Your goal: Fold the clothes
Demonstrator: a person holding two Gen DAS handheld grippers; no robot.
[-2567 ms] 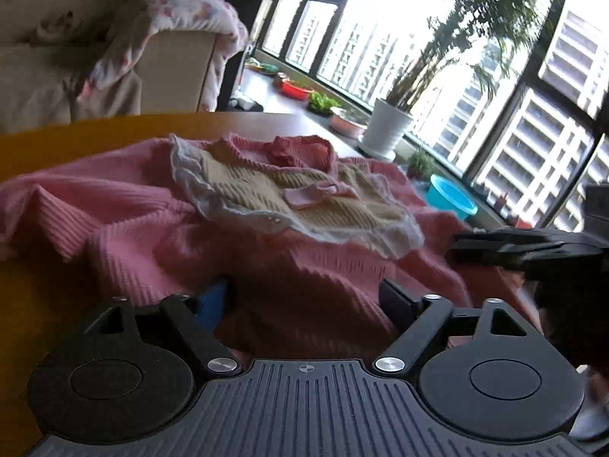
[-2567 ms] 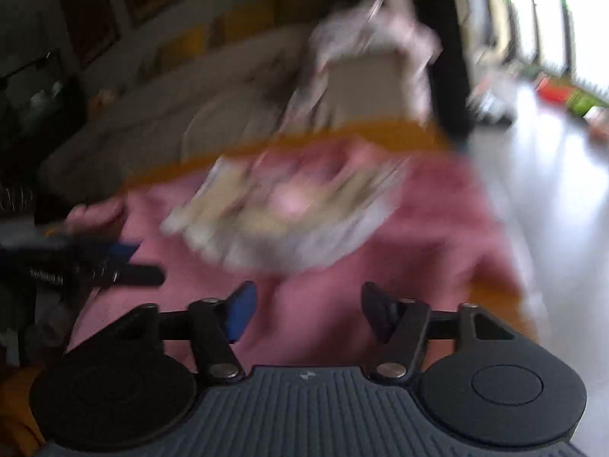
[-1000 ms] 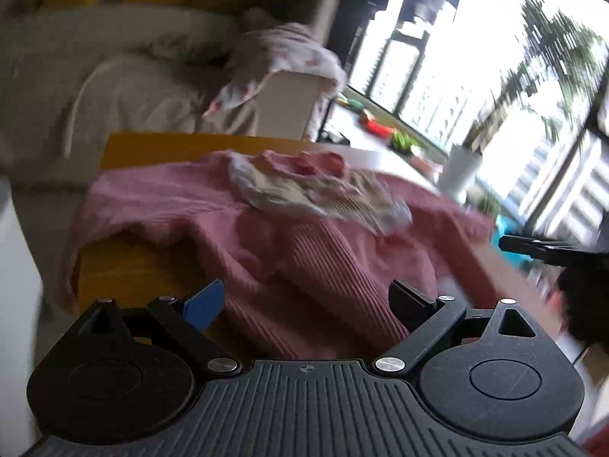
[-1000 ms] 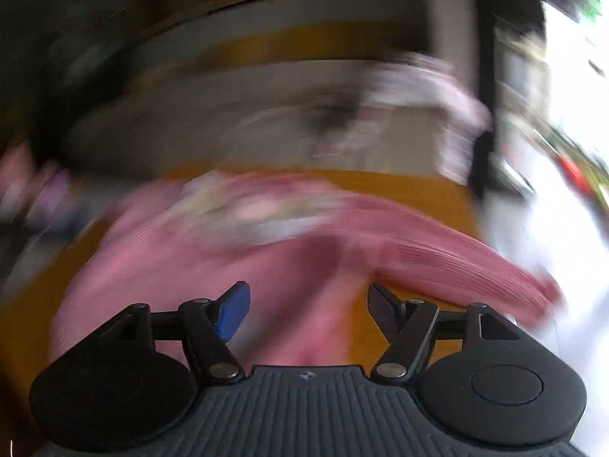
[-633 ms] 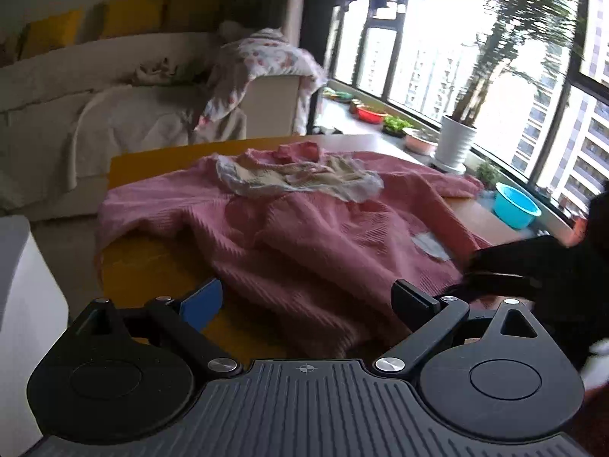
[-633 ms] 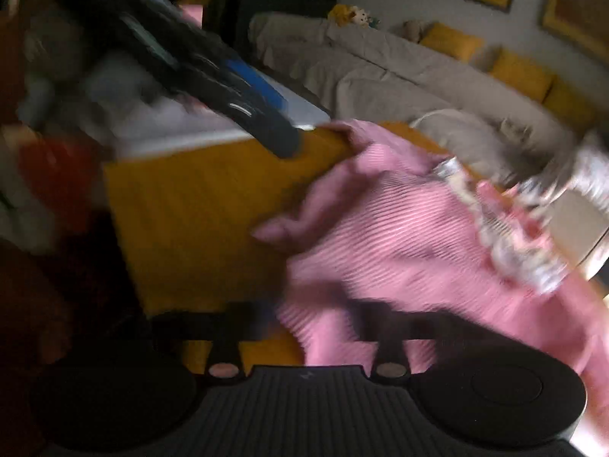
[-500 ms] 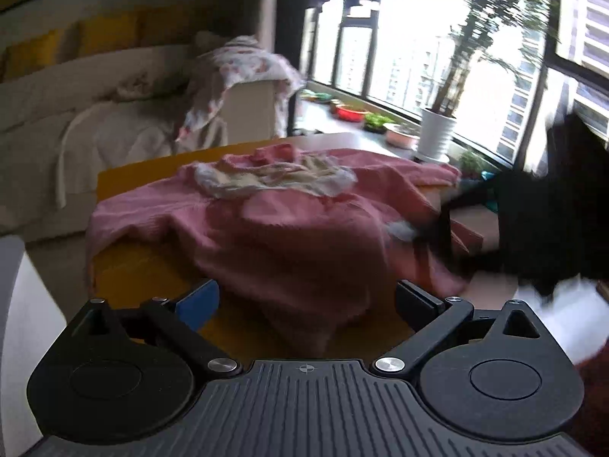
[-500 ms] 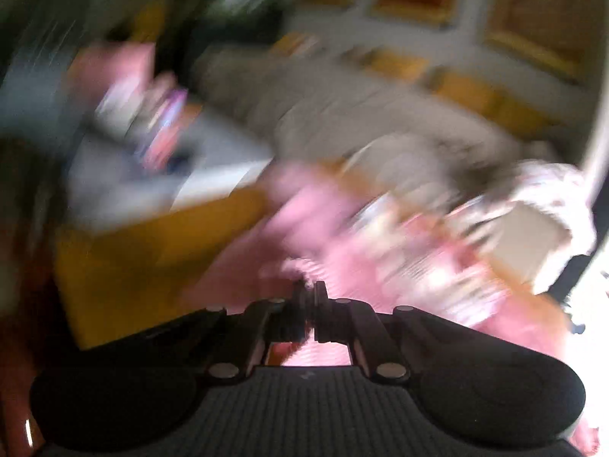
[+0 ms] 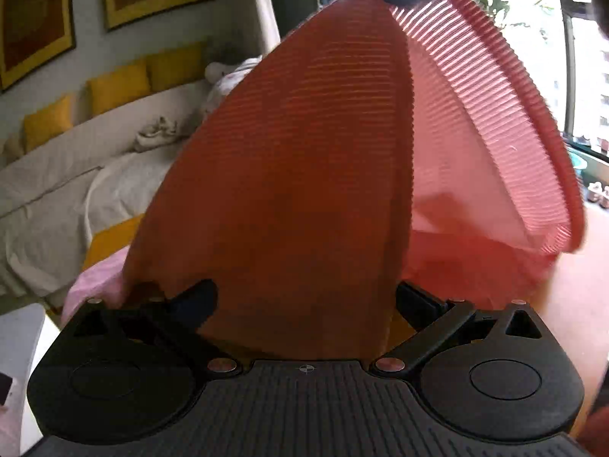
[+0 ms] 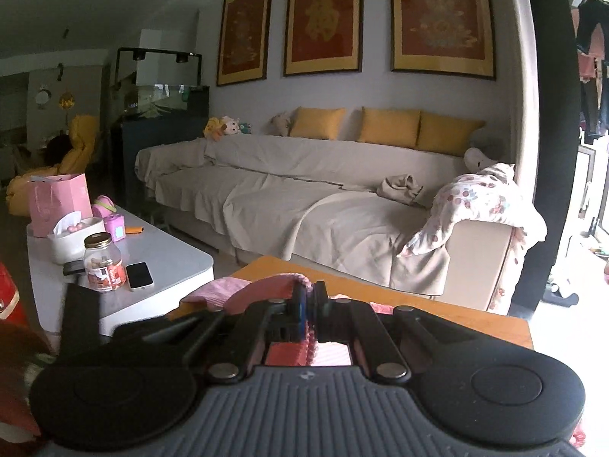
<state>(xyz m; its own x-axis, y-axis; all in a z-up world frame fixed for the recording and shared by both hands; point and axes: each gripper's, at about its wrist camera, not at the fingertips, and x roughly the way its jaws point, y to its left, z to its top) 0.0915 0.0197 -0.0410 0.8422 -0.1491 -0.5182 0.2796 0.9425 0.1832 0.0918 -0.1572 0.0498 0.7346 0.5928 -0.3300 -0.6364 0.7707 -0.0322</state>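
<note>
A pink ribbed knit sweater hangs lifted, pinched by the right gripper. The left gripper is spread wide beneath. No readable writing.

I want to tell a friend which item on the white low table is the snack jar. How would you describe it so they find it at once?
Start from the long beige sofa under the three framed pictures, then look to the white low table before it. At the table's near edge stands the snack jar, between a white tissue box and a white-edged phone lying flat. It alone is clear glass, with a gold lid and a red label.
</note>
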